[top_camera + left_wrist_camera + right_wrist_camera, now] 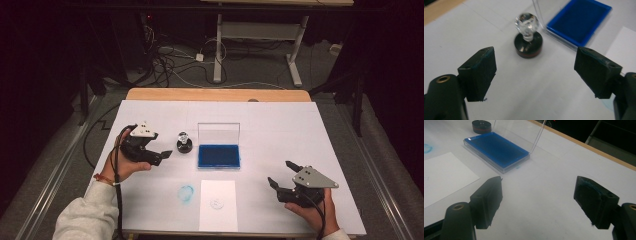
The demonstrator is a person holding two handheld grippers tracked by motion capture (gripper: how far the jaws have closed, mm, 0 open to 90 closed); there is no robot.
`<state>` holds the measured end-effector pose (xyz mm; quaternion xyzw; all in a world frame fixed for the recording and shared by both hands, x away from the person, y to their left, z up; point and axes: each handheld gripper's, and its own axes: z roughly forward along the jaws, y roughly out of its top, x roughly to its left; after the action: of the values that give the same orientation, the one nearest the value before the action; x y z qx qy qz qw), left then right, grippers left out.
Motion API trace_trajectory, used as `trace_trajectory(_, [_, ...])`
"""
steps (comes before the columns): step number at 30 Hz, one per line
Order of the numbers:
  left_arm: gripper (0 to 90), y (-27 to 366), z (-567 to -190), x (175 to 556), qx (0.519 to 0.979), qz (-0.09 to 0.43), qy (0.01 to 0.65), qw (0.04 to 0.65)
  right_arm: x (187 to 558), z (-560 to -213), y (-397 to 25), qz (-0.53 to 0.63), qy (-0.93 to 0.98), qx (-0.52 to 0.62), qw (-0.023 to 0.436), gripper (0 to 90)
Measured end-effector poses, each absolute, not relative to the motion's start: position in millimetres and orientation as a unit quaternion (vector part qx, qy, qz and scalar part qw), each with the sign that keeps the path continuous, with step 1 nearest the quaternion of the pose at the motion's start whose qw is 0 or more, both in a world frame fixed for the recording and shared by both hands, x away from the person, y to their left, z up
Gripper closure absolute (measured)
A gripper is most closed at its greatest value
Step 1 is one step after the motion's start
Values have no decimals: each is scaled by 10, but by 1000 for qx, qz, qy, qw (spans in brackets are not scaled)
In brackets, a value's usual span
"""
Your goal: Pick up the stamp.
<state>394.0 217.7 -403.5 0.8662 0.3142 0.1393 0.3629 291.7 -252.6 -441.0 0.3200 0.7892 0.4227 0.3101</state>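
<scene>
A stamp (184, 142) with a clear round knob on a black base stands upright on the white table cover, just left of a blue ink pad (218, 156) whose clear lid stands raised behind it. My left gripper (162, 156) hovers a short way left of the stamp, open and empty. In the left gripper view the stamp (528, 42) stands ahead between the spread jaws of that gripper (535, 67), with the ink pad (579, 22) beyond. My right gripper (281, 174) is open and empty at the front right. Its own view (539, 192) shows bare table between the jaws.
A white paper sheet (218, 204) with a faint mark lies at the front edge, below the ink pad. A blue smudge (186, 194) marks the table cover just left of it. The wooden table edge (218, 94) runs along the back.
</scene>
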Motion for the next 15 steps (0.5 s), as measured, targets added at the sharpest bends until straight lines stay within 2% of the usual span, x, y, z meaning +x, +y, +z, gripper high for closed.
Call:
trace_trajectory(7, [193,2046,-4011,4160,879,130,306,341,2929,-4432,-2527,421,787,326,313,252])
trace_trajectory(9, [227,1988,-4002,4225,889,119,298,327,2928,-4440,-2515,418,788,326,312,251])
trace_trajectory(15, [220,1804,-4069,4439,901,109,301,291,2934,-4446,-2509,417,790,324,313,249])
